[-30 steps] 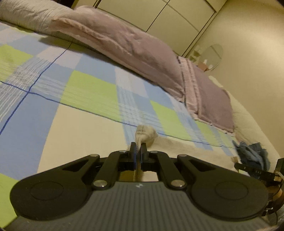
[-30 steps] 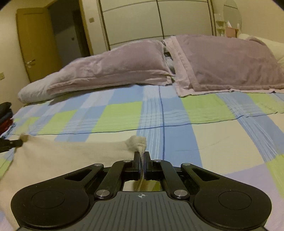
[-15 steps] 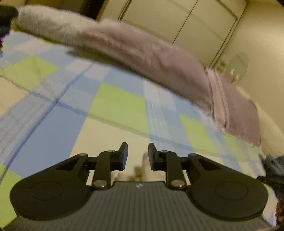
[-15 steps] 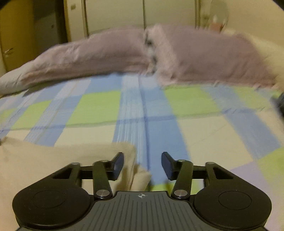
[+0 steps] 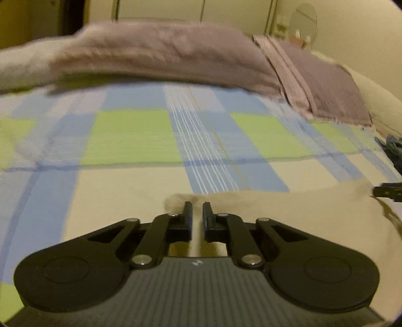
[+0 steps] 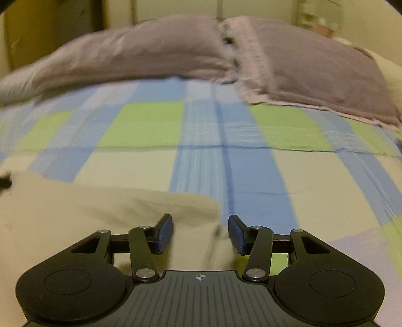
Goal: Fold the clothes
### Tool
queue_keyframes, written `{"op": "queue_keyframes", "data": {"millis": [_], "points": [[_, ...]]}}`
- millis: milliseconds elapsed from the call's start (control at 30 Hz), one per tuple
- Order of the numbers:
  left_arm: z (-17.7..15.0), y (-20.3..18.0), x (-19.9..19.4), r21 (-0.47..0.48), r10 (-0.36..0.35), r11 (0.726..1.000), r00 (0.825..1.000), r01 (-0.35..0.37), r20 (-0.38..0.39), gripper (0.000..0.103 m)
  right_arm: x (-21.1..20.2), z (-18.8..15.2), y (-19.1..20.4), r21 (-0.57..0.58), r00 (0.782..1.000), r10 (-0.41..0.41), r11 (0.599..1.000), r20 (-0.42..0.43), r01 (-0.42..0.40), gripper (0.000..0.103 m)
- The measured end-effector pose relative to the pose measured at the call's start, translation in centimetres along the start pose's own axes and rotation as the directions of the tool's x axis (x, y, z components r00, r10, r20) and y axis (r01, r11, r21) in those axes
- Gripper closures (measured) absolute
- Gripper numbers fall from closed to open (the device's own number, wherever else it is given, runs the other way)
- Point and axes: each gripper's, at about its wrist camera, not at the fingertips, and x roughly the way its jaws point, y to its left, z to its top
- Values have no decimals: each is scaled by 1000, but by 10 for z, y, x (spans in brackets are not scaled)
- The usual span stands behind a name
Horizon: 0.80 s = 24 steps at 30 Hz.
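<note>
A cream cloth [image 5: 289, 221] lies spread flat on the checked bedsheet [image 5: 130, 135]. My left gripper [image 5: 197, 208] hovers over its far left corner. Its jaws are closing to a narrow gap, and the cloth shows through that gap without being pinched. In the right wrist view the same cream cloth [image 6: 75, 213] fills the lower left. My right gripper [image 6: 201, 226] stands wide open over the cloth's far right corner, which lies loose between the fingers. A tip of the right gripper [image 5: 387, 192] shows at the right edge of the left wrist view.
Purple pillows [image 6: 314, 68] and a purple duvet [image 5: 163, 55] lie across the head of the bed. A crumpled blue garment [image 5: 394, 151] sits at the bed's right side. Wardrobe doors and a round mirror [image 5: 304, 18] stand behind.
Both grippers, earlier shut on raised corners of the cream cloth, have let go. The corners now lie flat. The right jaws opened wide; the left opened, then narrowed. Both views swung sideways.
</note>
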Motion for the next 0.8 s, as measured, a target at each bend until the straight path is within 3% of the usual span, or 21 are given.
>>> {"op": "queue_keyframes", "data": {"millis": [67, 167, 300, 367, 433, 500, 600, 700, 800], "points": [[-5, -1, -33, -26, 1, 1000, 1000, -1, 15, 95, -35, -4, -5, 37, 998, 14, 999, 59, -17, 54], [-26, -4, -80, -88, -60, 994, 998, 62, 22, 95, -89, -26, 5, 37, 991, 89, 995, 104, -94, 54], [-78, -25, -115, -95, -103, 990, 995, 103, -1, 99, -124, -75, 36, -38, 990, 134, 990, 44, -133, 54], [-99, -31, -108, -87, -39, 996, 995, 31, -93, 102, -122, -100, 47, -66, 992, 121, 990, -24, -122, 54], [-114, -29, -107, -115, 27, 992, 989, -44, -145, 101, -119, -122, 53, -82, 992, 101, 991, -71, -107, 60], [-118, -25, -119, -177, 29, 983, 988, -56, -149, 101, -118, -131, 49, -74, 994, 79, 994, -80, -85, 61], [-114, -30, -141, -165, 54, 983, 990, -75, -128, 103, -131, -120, 50, -58, 995, 40, 997, -96, -46, 64], [-114, -36, -153, -189, 32, 981, 993, -53, -111, 101, -150, -122, 54, -40, 998, 49, 998, -45, -50, 64], [-123, -41, -142, -183, 72, 977, 976, -111, -204, 101, -148, -132, 55, -15, 997, 40, 999, -64, -41, 64]]}}
